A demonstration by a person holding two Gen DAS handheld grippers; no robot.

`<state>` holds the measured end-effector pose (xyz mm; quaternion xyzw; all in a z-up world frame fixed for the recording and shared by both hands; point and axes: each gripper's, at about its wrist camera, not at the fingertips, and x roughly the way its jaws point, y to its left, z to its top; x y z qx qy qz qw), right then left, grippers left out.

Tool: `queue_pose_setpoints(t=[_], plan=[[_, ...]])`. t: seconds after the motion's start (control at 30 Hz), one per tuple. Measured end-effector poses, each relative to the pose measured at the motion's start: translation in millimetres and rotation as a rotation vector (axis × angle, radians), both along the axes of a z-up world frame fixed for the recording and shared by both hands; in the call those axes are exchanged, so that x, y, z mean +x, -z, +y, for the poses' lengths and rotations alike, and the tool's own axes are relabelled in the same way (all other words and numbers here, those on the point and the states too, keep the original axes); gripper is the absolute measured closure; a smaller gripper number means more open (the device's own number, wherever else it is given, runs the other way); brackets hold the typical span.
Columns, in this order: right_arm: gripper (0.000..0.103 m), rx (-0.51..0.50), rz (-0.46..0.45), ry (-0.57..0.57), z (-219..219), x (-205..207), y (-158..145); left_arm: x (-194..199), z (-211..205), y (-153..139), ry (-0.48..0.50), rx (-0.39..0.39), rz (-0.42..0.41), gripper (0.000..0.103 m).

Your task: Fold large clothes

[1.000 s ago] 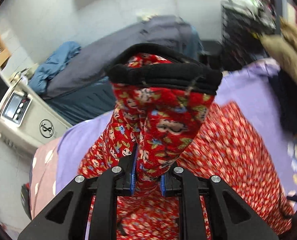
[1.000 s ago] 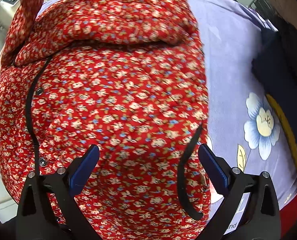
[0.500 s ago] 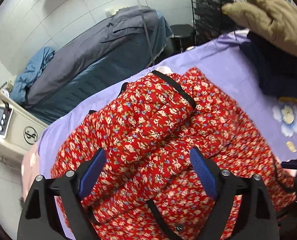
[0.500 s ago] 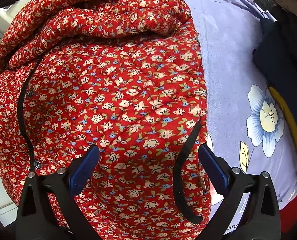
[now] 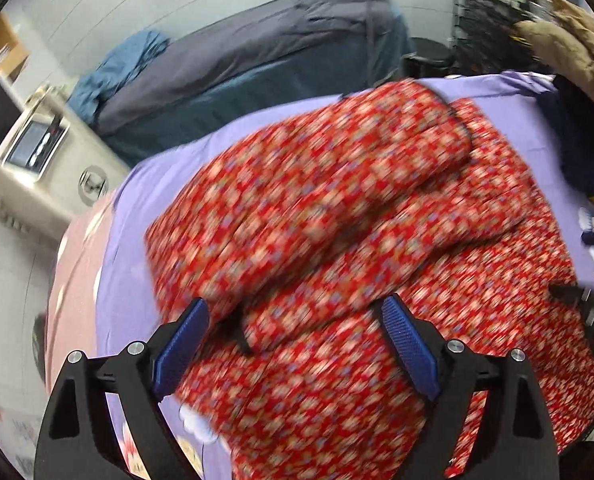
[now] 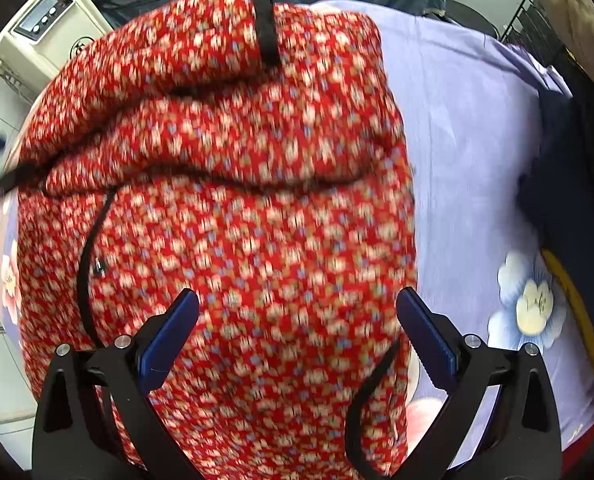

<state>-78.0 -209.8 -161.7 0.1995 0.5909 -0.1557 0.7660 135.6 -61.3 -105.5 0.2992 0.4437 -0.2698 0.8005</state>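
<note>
A large red quilted jacket (image 5: pixel 337 220) with a small flower print and black trim lies on a lilac bedsheet (image 5: pixel 137 208). One sleeve is folded across its body, ending in a black cuff (image 6: pixel 266 28). My left gripper (image 5: pixel 295 344) hovers open above the jacket's near part, nothing between its blue pads. My right gripper (image 6: pixel 297 332) is open too, over the jacket's (image 6: pixel 225 220) lower body, with a black trim strip (image 6: pixel 371 384) just under it. The right gripper's tip (image 5: pixel 585 304) shows at the right edge of the left wrist view. Both views are motion-blurred.
A dark navy garment (image 6: pixel 569 184) with a yellow edge lies on the sheet to the right. A tan coat (image 5: pixel 569 48) hangs by a black wire rack (image 5: pixel 485 16). A covered bed (image 5: pixel 257 64) stands behind, and a white appliance (image 5: pixel 33 148) at the left.
My left gripper let go of the sleeve it held up and opened wide; the sleeve now lies folded across the jacket. Both grippers have since shifted sideways over the jacket.
</note>
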Motion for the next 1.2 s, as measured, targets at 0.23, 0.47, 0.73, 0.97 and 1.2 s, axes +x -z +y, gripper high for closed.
queue_pose_setpoints(t=[0.23,0.47,0.73,0.97,1.2], plan=[[0.006,0.022,-0.032,0.005,-22,53,-15,12,50,20,-0.166,0.025,0.035,0.016],[0.006,0.059,-0.062,0.017,-22,84,-16,25,97,27,-0.334,-0.015,0.094,0.017],[0.006,0.066,-0.121,0.044,-41,130,-17,42,125,29,-0.419,-0.042,0.125,0.017],[0.006,0.048,-0.199,0.030,-63,195,-20,52,122,25,-0.418,-0.045,0.120,0.017],[0.027,0.083,-0.208,-0.048,-61,252,-8,39,123,24,-0.418,-0.023,0.117,0.017]])
